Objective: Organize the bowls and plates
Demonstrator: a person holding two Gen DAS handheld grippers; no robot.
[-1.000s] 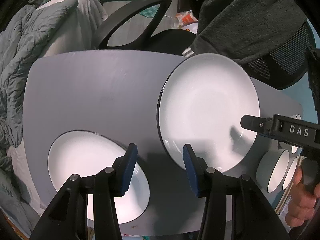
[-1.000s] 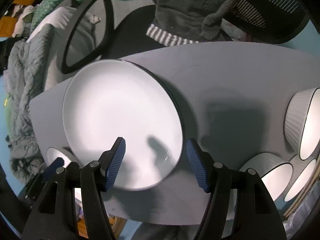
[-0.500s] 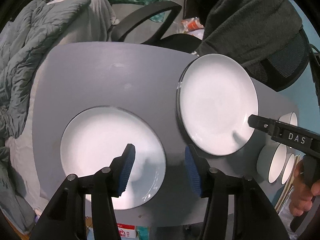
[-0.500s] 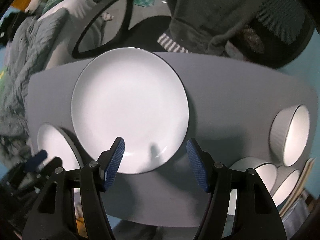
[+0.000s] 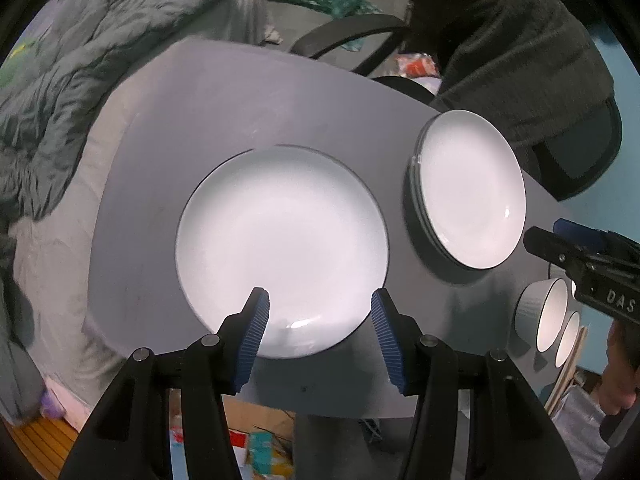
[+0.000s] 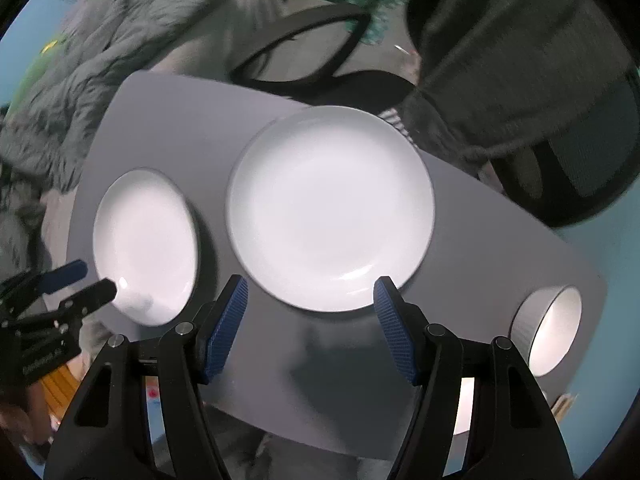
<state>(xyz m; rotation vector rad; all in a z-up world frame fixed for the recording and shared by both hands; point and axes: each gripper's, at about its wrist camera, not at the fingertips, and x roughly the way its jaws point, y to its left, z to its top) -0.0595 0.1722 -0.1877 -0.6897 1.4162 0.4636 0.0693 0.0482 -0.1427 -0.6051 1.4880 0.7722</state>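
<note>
A single white plate [image 5: 282, 252] lies on the grey table [image 5: 240, 112], right in front of my open, empty left gripper [image 5: 318, 336]. It also shows at the left of the right wrist view [image 6: 146, 244]. A stack of white plates [image 5: 472, 190] sits to its right, and fills the middle of the right wrist view [image 6: 330, 206], just beyond my open, empty right gripper [image 6: 310, 330]. White ribbed bowls [image 5: 542, 314] stand at the table's right edge; one shows in the right wrist view [image 6: 548, 330]. The right gripper shows at the right edge of the left wrist view [image 5: 580, 252].
A black office chair [image 6: 560, 152] draped with a dark grey garment stands behind the table. A grey quilt [image 5: 60, 92] lies to the left. A second chair's black armrest [image 6: 304, 36] sits behind the table. Boxes and clutter [image 5: 256, 440] lie on the floor below the near edge.
Both grippers have pulled back and up from the table. The left one has swung left, so the single plate now sits centred before it. The right gripper has left the stack's rim.
</note>
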